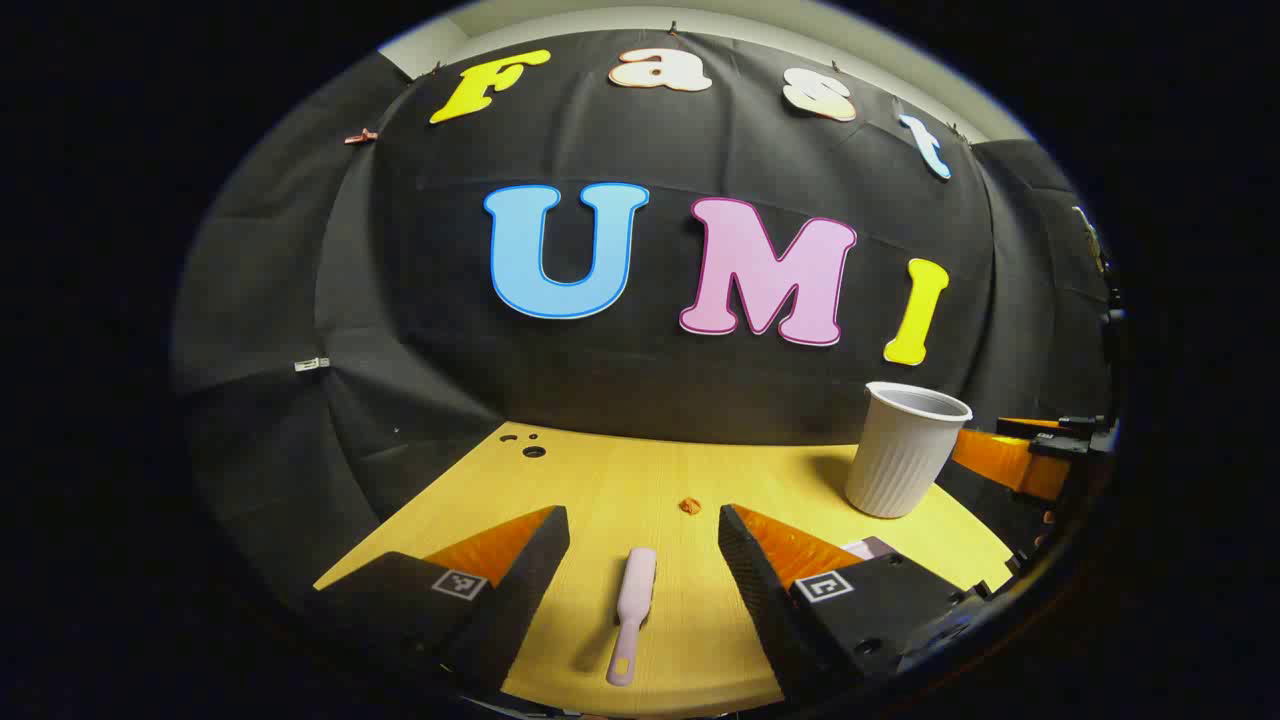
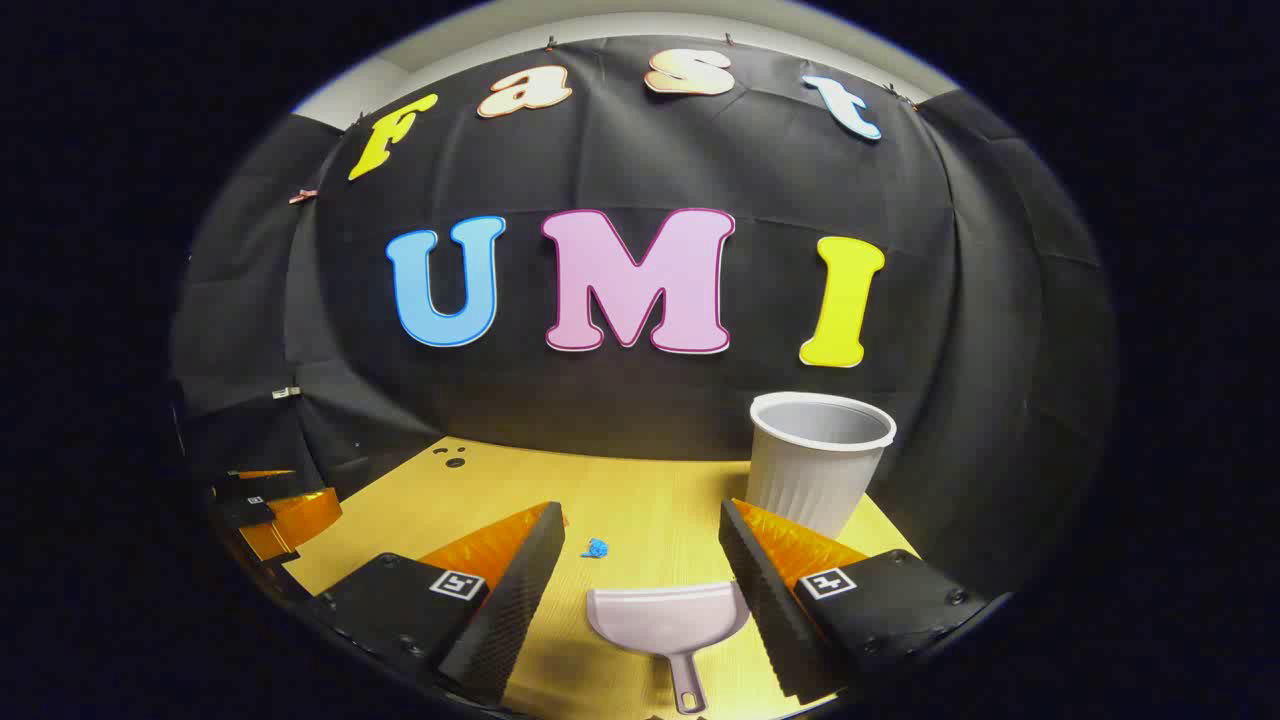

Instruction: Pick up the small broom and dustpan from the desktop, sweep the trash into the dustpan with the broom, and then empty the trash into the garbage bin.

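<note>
Broom [image 1: 633,612], pale pink plastic with a slim handle, lies on the yellow wooden desk [image 1: 620,480] between my wide-open left gripper [image 1: 643,528]. Matching dustpan [image 2: 668,622], shallow and scoop-shaped, lies between my wide-open right gripper [image 2: 642,522]. Ribbed grey bin [image 2: 815,460] stands behind it; a blue scrap [image 2: 596,547] lies ahead of the dustpan.

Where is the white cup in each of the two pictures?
Left gripper view: the white cup stands at the right, on the far part of the yellow table, near the black cloth wall.
Right gripper view: the white cup stands right of the middle, just behind the tip of that gripper's right-hand finger.
Shared landmark: the small dark holes in the table's far left corner.
</note>
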The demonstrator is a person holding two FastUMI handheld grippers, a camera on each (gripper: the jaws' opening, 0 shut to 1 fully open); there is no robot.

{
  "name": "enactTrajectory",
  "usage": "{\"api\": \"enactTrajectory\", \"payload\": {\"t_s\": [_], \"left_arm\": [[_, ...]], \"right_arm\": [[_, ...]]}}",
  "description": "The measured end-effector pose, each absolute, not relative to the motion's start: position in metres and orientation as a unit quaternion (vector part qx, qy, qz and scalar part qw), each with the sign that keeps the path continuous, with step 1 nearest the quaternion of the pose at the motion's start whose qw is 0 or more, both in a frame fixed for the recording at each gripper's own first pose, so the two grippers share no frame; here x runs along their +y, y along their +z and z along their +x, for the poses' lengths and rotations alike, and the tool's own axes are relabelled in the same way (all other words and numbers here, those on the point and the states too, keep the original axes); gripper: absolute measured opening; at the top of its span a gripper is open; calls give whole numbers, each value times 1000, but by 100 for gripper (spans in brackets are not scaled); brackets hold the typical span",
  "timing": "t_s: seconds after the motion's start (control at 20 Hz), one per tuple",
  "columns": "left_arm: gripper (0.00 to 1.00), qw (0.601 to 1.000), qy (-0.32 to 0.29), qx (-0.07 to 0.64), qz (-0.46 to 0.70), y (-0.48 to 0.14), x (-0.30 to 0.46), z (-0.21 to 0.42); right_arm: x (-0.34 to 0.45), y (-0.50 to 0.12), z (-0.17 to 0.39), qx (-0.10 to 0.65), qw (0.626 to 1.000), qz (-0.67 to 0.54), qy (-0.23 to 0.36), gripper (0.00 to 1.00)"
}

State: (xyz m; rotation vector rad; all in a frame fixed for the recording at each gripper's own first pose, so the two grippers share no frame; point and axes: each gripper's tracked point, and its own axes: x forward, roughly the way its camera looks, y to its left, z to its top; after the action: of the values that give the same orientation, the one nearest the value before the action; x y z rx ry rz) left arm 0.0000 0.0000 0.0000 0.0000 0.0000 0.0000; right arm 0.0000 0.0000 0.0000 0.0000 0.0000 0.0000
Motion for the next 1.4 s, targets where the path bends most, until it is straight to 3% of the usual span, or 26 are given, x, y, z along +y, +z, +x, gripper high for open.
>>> {"api": "enactTrajectory", "payload": {"t_s": [1.05, 1.4], "left_arm": [[96, 996, -28, 82, -2, -46, 1, 30], [96, 989, -25, 147, -10, -78, 0, 43]], "right_arm": [[-7, -50, 22, 75, 997, -13, 12, 98], [-15, -69, 23, 104, 994, -13, 12, 98]]}}
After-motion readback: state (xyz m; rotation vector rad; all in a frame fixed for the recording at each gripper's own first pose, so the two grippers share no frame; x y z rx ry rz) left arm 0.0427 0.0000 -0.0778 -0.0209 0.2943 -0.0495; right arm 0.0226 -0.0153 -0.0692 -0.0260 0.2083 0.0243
